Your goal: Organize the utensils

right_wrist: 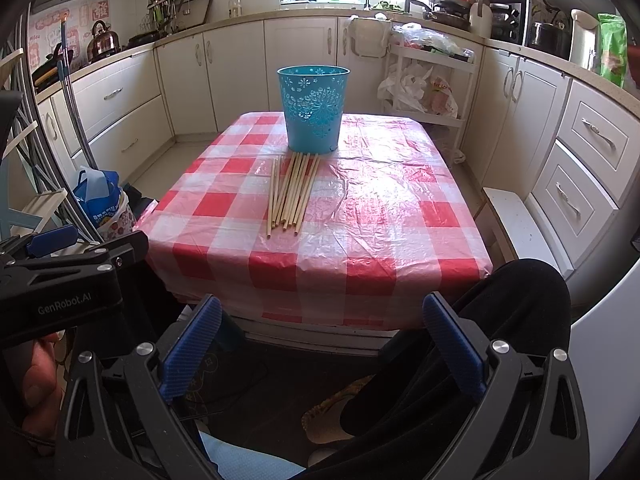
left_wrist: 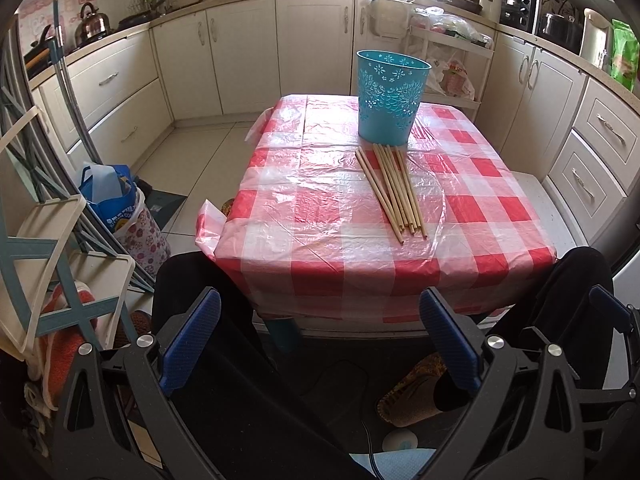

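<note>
Chopsticks (left_wrist: 394, 190) are what you have to sort, but take the scene from the biggest thing down: your table (left_wrist: 492, 208) fills the middle of both views under a red-and-white checked plastic cover, with kitchen cabinets (left_wrist: 244, 52) around it. On its far half stands the blue bin (left_wrist: 390, 98), upright, mouth open, its wall cut with a flower pattern. The chopsticks lie flat on the cover in a loose bundle just in front of the bin, their far ends near its base and their near ends fanning toward you; a couple more show beside the bin's base in the left view. Your left gripper (left_wrist: 320, 344) hangs below the table's near edge over your dark-trousered knees, jaws spread wide and holding nothing. Your right gripper (right_wrist: 322, 346) sits at the same height, also spread wide and empty, well apart from the chopsticks.
</note>
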Demonstrator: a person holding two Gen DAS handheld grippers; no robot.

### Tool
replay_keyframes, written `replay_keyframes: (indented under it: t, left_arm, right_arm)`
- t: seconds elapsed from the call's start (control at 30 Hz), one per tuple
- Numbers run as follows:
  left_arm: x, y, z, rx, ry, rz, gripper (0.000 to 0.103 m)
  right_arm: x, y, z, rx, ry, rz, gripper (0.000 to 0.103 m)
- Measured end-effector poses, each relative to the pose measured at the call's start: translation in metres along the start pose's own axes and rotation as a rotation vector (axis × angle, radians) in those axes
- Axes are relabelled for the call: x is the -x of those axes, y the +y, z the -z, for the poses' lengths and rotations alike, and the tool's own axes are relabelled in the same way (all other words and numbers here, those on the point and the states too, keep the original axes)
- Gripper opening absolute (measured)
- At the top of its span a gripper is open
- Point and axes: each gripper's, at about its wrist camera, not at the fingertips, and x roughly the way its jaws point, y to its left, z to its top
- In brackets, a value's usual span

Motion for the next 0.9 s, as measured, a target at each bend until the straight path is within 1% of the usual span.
replay_keyframes:
  t: [0.3, 0.73, 0.8, 0.9]
  left_arm:
    - [-0.004, 0.002, 0.002, 0.004, 0.015, -0.019, 0.096]
    - [-0.004, -0.001, -0.001, 0.005, 0.015, -0.019, 0.096]
    - [-0.006, -0.004, -0.002, -0.01, 0.017, -0.02, 0.096]
    - [-0.012, -0.007, -0.006, -0.03, 0.01, -0.022, 0.096]
  right_arm:
    - [0.0, 0.0, 0.0, 0.0, 0.0, 0.0, 0.097]
    - [-0.002, 0.002, 0.002, 0.014, -0.001, -0.005, 0.097]
    - [-0.002, 0.001, 0.001, 0.022, -0.009, -0.009, 0.097]
    - [-0.005, 0.002, -0.003, 0.054, -0.048, -0.009, 0.097]
